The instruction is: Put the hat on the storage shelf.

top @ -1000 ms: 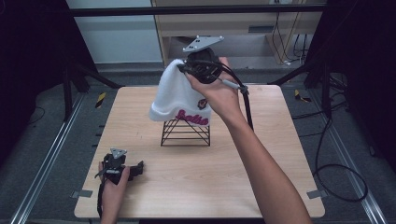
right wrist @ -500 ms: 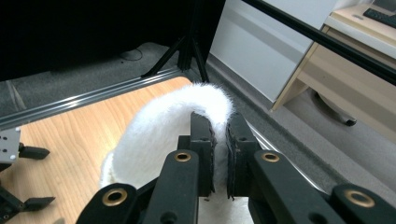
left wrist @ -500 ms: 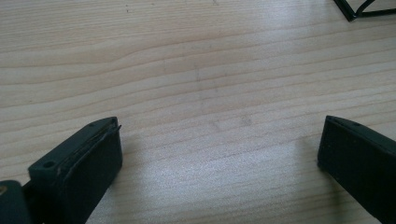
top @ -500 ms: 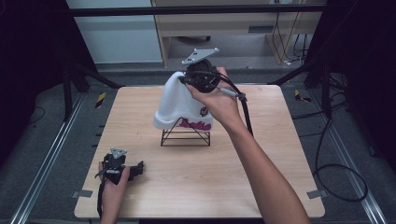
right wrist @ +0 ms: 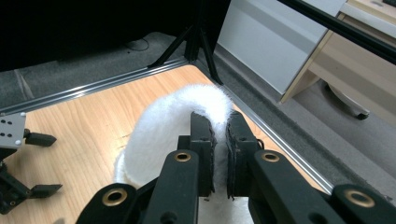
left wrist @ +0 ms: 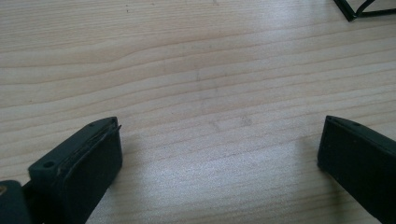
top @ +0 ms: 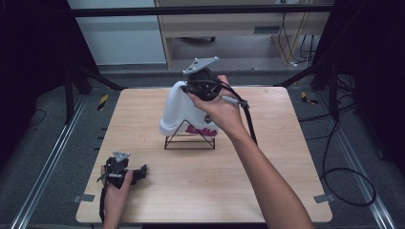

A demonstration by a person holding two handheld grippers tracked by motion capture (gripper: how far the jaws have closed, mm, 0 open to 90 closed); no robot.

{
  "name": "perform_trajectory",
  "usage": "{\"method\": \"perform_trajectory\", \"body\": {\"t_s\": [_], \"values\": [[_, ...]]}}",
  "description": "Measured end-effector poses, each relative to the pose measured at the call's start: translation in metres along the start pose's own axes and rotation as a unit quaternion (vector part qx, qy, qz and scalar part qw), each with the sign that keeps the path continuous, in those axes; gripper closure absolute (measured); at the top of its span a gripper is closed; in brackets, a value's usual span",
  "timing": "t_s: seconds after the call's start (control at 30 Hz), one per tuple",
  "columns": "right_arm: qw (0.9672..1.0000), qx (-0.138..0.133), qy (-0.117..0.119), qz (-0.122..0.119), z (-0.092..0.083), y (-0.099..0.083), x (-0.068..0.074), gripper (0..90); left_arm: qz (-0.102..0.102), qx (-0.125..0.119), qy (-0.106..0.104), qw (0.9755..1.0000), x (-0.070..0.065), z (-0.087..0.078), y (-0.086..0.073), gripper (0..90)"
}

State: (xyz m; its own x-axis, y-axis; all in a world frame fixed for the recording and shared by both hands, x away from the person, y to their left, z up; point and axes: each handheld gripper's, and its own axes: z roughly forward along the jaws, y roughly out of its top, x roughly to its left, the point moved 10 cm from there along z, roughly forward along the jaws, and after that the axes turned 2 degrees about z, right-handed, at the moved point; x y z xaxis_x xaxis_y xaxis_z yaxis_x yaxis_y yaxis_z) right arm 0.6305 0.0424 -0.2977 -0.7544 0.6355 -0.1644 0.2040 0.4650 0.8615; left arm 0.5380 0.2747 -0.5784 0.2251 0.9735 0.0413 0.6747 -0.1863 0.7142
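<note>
Two grippers are at work: the right gripper [top: 203,85] has its jaws clamped tight on the top of a white fleece hat [top: 180,110], which now drapes over the black wire stand [top: 189,138] directly beneath it. Nothing else crowds the wooden table [top: 267,181]. Well off toward the near left corner, the left gripper [top: 125,172] rests with jaws wide apart, holding nothing. Pink lettering on the hat's cuff shows from above; the right gripper view [right wrist: 218,156] shows the pinched fabric. Since a second ago the hat has come lower onto the stand
</note>
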Motion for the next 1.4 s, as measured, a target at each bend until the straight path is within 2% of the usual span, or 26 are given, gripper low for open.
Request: {"method": "perform_trajectory", "body": {"t_s": [0.57, 1.4], "values": [[0.9994, 0.032, 0.017, 0.0, 0.021, -0.026, 0.013, 84.0, -0.001, 0.0, 0.0, 1.0, 0.0, 0.0, 0.0, 0.0], [0.9981, 0.053, 0.03, 0.006, 0.04, -0.047, 0.024, 83.2, 0.0, 0.0, -0.001, 1.0, 0.0, 0.0, 0.0, 0.0]]}}
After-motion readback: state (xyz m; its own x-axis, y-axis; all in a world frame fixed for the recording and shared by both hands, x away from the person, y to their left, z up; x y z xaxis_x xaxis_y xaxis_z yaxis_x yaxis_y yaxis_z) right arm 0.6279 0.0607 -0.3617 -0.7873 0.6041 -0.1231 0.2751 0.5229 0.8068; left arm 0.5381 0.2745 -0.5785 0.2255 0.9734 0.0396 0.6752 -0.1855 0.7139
